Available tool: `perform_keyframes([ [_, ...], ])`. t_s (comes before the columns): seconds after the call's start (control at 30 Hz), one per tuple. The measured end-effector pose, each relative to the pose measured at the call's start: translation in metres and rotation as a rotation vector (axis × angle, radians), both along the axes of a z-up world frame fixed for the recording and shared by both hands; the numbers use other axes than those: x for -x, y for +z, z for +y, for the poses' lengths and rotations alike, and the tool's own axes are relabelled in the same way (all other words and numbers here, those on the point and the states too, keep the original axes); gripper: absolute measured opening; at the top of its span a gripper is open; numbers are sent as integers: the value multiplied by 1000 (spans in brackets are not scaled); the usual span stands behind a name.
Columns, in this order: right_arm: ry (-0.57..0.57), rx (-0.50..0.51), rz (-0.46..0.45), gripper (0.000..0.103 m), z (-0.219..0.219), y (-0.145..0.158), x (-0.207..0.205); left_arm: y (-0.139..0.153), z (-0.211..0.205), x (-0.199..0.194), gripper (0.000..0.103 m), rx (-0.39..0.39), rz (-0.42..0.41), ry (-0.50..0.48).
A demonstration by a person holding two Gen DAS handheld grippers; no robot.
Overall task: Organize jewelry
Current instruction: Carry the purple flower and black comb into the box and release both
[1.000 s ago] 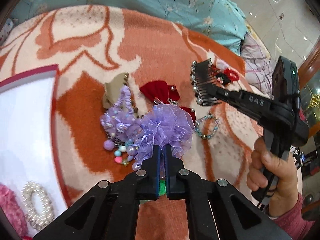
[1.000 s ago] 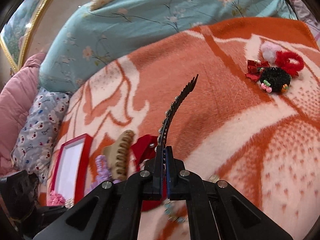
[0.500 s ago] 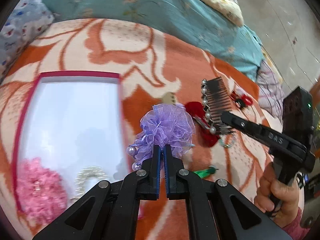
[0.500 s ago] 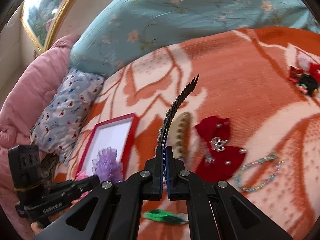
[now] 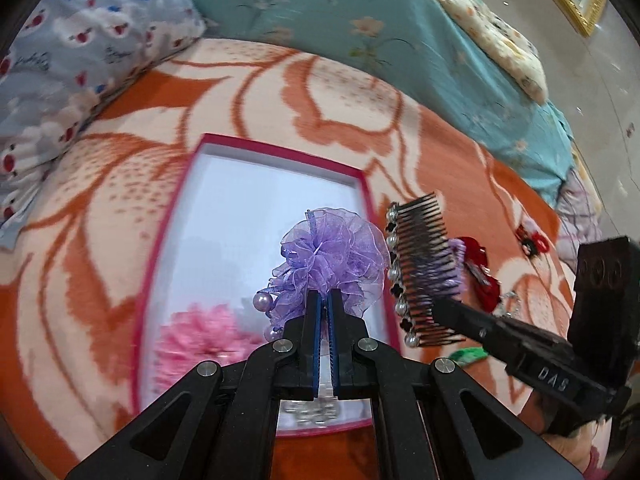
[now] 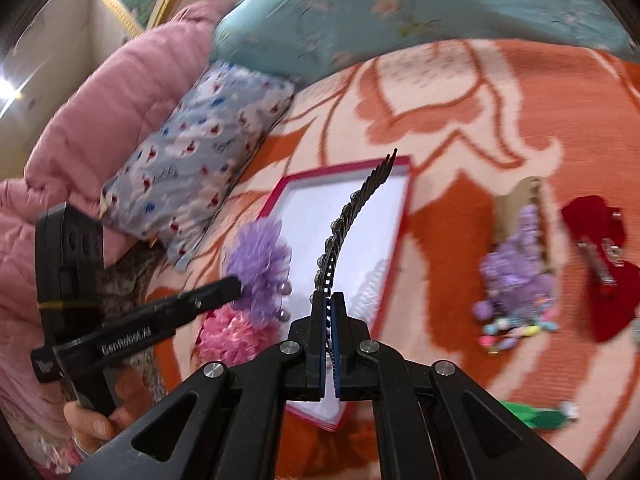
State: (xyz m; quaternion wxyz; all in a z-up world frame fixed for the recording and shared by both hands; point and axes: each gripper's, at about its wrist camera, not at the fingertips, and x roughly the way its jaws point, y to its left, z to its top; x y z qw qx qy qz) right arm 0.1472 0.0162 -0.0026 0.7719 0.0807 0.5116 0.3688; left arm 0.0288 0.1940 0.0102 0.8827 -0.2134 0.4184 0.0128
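My left gripper (image 5: 325, 300) is shut on a purple organza hair flower (image 5: 332, 256) with pearl beads and holds it above the red-rimmed white box (image 5: 280, 152). My right gripper (image 6: 330, 300) is shut on a black hair comb (image 6: 360, 196) edged with pearls, held over the box's right side; the comb also shows in the left wrist view (image 5: 424, 268). In the right wrist view the flower (image 6: 260, 268) and box (image 6: 404, 216) show too. A pink flower (image 5: 196, 344) and pearl beads (image 5: 308, 408) lie in the box.
On the orange blanket (image 6: 460, 92) to the right lie a purple beaded ornament (image 6: 516, 276), a tan claw clip (image 6: 516, 196), a red bow clip (image 6: 600, 264) and a green item (image 6: 536, 416). A patterned pillow (image 5: 60, 40) and teal quilt (image 5: 360, 20) lie behind.
Both grippers have swung left from the pile of ornaments to above the box, carrying the purple flower and the comb. The box now sits centred under them.
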Motion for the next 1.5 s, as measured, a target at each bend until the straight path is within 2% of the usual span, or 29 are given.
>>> perform_keyframes([
  [0.23, 20, 52, 11, 1, 22, -22, 0, -10, 24, -3, 2, 1, 37, 64],
  [0.57, 49, 121, 50, 1, 34, -48, -10, -44, 36, -33, 2, 24, 103, 80],
  [0.77, 64, 132, 56, 1, 35, -51, -8, -62, 40, -42, 3, 41, 137, 84],
  [1.27, 28, 127, 48, 1, 39, -49, -25, -60, 45, -47, 3, 47, 119, 95],
  [1.5, -12, 132, 4, 1, 45, -47, -49, -55, 54, -72, 3, 34, 103, 109],
])
